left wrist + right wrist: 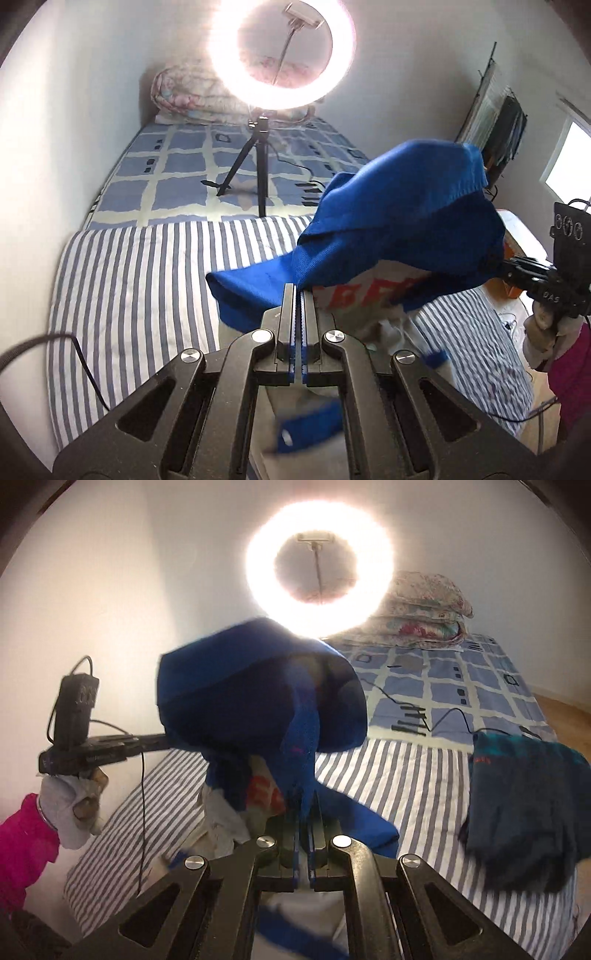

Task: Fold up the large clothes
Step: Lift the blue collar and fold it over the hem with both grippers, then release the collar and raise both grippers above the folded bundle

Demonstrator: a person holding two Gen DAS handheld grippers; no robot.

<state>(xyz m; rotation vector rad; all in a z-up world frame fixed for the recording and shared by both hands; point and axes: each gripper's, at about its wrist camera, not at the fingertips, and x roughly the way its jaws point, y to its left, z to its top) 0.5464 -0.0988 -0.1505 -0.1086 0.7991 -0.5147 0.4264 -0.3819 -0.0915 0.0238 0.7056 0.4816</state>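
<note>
Two grippers hold one blue sweater (399,221) up above the striped sheet (140,288). The left gripper (298,295) has its jaws closed tight on a blue edge. The right gripper (306,812) is closed on the blue cloth too. Much of the sweater is bunched up, so its shape is hard to make out. Orange letters show on a white part, but folds hide them and they cannot be read. Far away stands a bright ring light (282,51) on a tripod (255,162). A dark garment (524,805) lies to the right on the bed.
</note>
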